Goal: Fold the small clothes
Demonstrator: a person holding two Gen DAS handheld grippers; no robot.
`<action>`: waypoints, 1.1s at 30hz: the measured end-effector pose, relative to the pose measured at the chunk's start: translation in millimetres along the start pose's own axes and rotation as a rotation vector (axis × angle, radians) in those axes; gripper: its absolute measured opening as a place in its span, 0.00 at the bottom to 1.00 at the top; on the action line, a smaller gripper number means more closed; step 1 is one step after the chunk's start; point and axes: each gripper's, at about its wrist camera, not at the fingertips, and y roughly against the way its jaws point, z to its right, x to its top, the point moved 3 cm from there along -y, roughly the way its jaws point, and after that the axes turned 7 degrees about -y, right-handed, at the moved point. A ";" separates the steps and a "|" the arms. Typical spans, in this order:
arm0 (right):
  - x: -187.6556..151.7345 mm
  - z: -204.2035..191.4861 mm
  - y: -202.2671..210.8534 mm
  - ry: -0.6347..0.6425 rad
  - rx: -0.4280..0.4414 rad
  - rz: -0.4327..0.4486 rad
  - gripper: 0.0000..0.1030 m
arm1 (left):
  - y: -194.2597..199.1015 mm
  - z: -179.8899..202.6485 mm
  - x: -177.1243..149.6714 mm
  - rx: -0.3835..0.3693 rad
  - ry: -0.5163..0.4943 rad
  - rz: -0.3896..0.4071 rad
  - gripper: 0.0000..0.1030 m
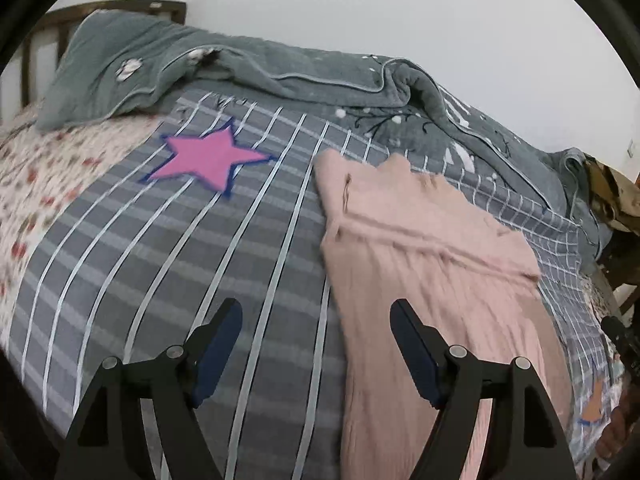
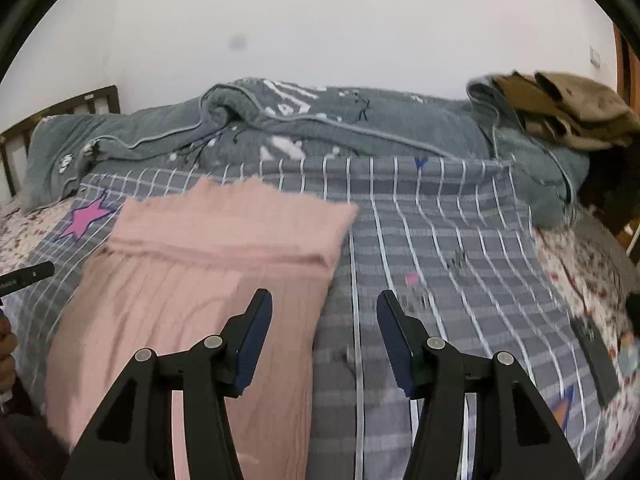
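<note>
Both grippers hang over the bed with jaws apart and nothing between them.

Left gripper (image 1: 316, 320) has the pink garment (image 1: 432, 264) under its right jaw; the right gripper (image 2: 325, 312) has it under its left jaw, top part folded over. Beyond lie the grey checked sheet (image 2: 432, 216), a pink star (image 1: 204, 156) and a crumpled grey quilt (image 2: 320, 124).
</note>
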 end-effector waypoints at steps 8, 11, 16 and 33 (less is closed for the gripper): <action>-64.2 24.3 39.6 -0.084 0.066 -0.079 0.52 | 43.4 6.8 -61.0 -0.038 -0.049 0.001 0.65; -84.0 29.4 40.2 -0.125 0.090 -0.102 0.52 | 46.2 16.8 -75.9 -0.068 -0.081 0.012 0.64; -112.2 27.6 43.8 -0.120 0.080 -0.061 0.52 | 38.4 28.9 -96.4 -0.080 -0.132 -0.012 0.64; -124.9 -1.2 37.9 -0.060 0.135 -0.091 0.35 | 20.3 20.6 -111.8 -0.165 -0.043 -0.106 0.50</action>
